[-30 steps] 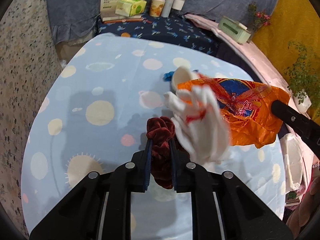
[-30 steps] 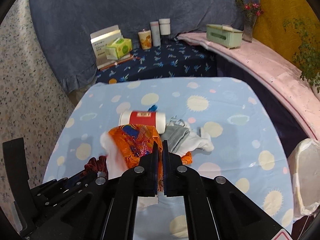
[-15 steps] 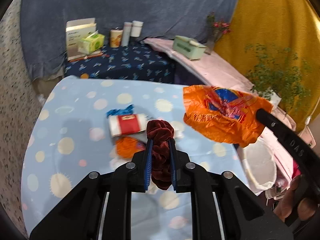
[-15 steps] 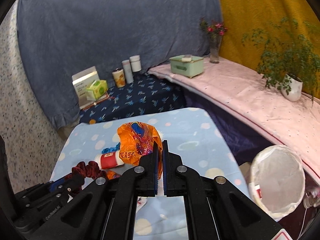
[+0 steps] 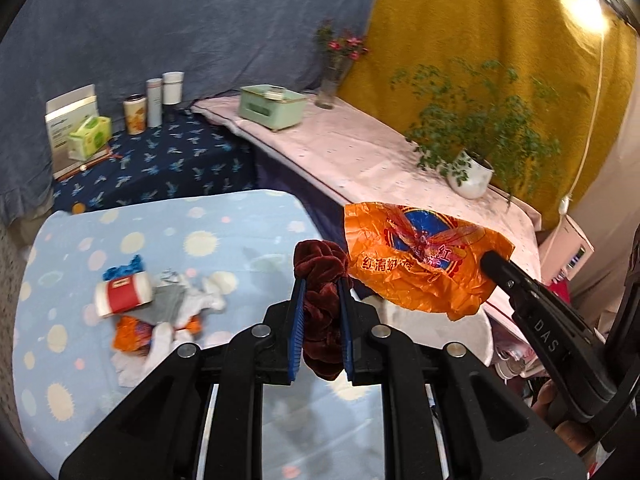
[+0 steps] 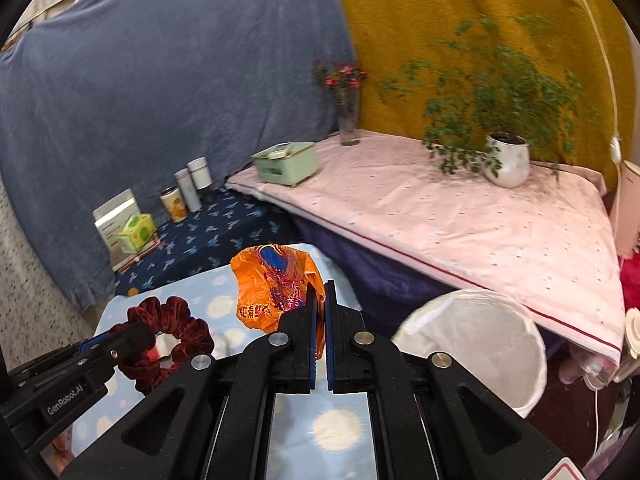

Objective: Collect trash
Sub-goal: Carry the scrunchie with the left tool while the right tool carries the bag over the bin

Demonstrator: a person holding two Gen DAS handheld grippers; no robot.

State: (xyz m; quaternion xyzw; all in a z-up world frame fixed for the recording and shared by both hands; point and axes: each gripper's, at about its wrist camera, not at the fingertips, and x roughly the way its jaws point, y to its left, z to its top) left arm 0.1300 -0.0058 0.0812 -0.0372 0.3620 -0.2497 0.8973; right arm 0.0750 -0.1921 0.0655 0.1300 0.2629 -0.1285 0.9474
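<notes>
Both claws loaded, lifted off the table.
Left claw pinches maroon scrunchie — right claw clamps orange bag, white-lined bin just beside.

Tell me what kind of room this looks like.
Probably a home living space or bedroom corner: fabric backdrops, a pink-covered ledge with a potted plant and flower vase, and a low table with litter beside a white-lined bin.

Your left tongs pinch a plush velvet scrunchie; your right tongs clamp a crinkly, glossy plastic wrapper. Matt cotton covers the surface.
</notes>
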